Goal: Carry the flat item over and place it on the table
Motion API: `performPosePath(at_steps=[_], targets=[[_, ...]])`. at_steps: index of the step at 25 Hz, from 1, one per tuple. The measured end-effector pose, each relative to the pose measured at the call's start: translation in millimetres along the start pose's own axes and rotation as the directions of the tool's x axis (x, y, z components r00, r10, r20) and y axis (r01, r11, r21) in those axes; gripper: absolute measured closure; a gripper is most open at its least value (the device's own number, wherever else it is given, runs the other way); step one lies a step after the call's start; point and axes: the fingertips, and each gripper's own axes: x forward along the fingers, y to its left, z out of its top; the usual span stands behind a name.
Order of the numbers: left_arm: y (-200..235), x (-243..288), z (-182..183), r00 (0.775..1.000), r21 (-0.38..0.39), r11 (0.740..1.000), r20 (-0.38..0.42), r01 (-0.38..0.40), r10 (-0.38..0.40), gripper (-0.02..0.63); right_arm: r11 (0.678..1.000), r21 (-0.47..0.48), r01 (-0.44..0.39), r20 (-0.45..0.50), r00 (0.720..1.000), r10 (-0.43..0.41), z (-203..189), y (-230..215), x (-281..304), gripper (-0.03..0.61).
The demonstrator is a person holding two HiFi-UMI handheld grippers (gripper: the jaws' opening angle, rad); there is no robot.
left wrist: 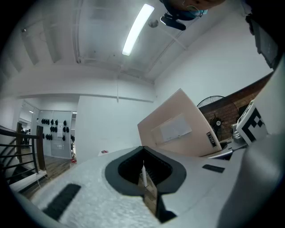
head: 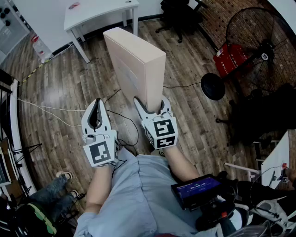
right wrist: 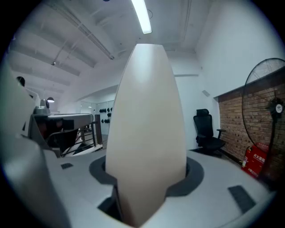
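Note:
A flat beige cardboard box [head: 135, 62] stands on edge above the wooden floor, its lower end clamped in my right gripper [head: 151, 104]. In the right gripper view the box's narrow edge [right wrist: 147, 129] fills the middle, with both jaws pressed on its sides. My left gripper [head: 97, 102] hangs to the left of the box with its jaws together and nothing in them. From the left gripper view the box's broad face [left wrist: 178, 129] with a pale label shows to the right. A white table [head: 99, 13] stands further ahead, at the top of the head view.
A big black floor fan [head: 259, 41] and a red box [head: 231, 58] stand at the right. A black office chair [head: 180, 14] is beyond the table. Cables [head: 51, 111] trail over the floor. A dark screen device [head: 196, 187] sits at the person's waist.

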Motion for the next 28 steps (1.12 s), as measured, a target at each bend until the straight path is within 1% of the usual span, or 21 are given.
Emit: performPosePath(at_steps=[13,18,22,28], targets=[[-28,19,-13,0.999,0.008,1.000,-0.034,0.008,-0.008,0.604,0.999,0.036,-0.005,-0.009,1.000,0.005,-14,-31,2,0.314],[-50,38,-17,0.998,0.019,1.000,-0.057,0.001,0.000,0.604,1.000,0.017,-0.021,-0.025,0.999,0.022,-17,-57,5,0.311],[-70,57,-16,0.997,0.025,0.999,-0.068,-0.026,0.028,0.604,0.998,0.023,-0.050,-0.031,0.998,0.050,-16,-84,7,0.312],[-102,83,-6,0.997,0.024,0.999,-0.059,-0.048,0.049,0.604,0.997,0.021,-0.077,-0.037,0.996,0.078,-7,-122,14,0.311]])
